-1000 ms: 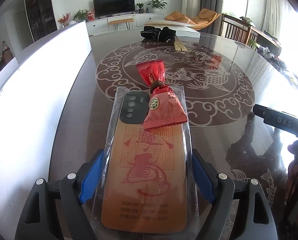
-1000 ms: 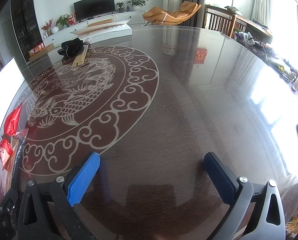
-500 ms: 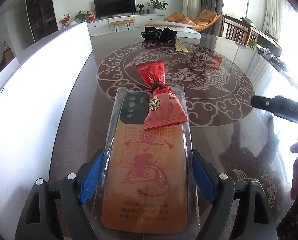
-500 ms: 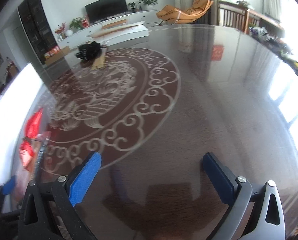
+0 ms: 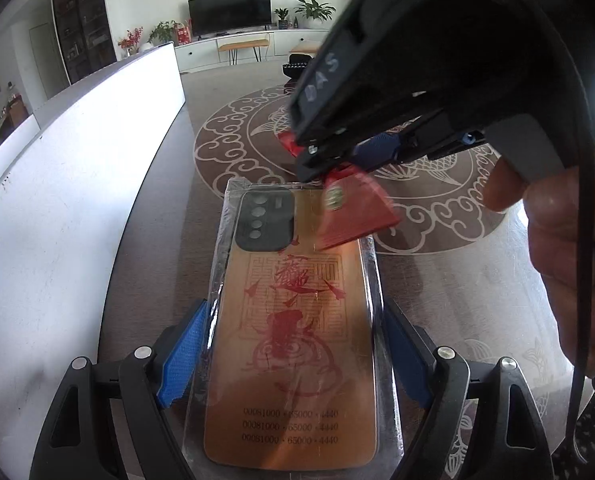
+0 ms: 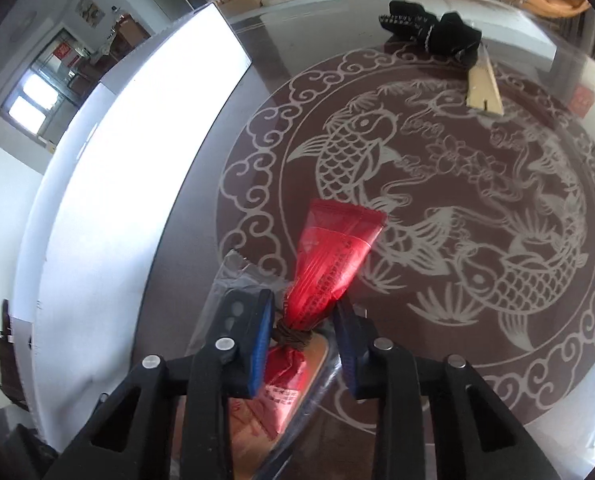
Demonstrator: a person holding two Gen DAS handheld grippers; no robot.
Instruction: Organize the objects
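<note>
An orange phone case in a clear plastic sleeve lies on the table, held between the pads of my left gripper, which is shut on it. A red wrapped packet tied with a brown cord lies across the case's far end; it also shows in the left wrist view. My right gripper has come in over the case and its jaws sit close on both sides of the packet's tied neck, apparently gripping it. The right gripper body hides the packet's far half in the left wrist view.
A white board stands along the table's left edge. A black fabric item and a tan card lie at the far side of the dark table with its koi pattern. My hand is at the right.
My right gripper swung left across the table, came down over the phone case and narrowed its jaws around the red packet's neck. The left gripper and case have not moved.
</note>
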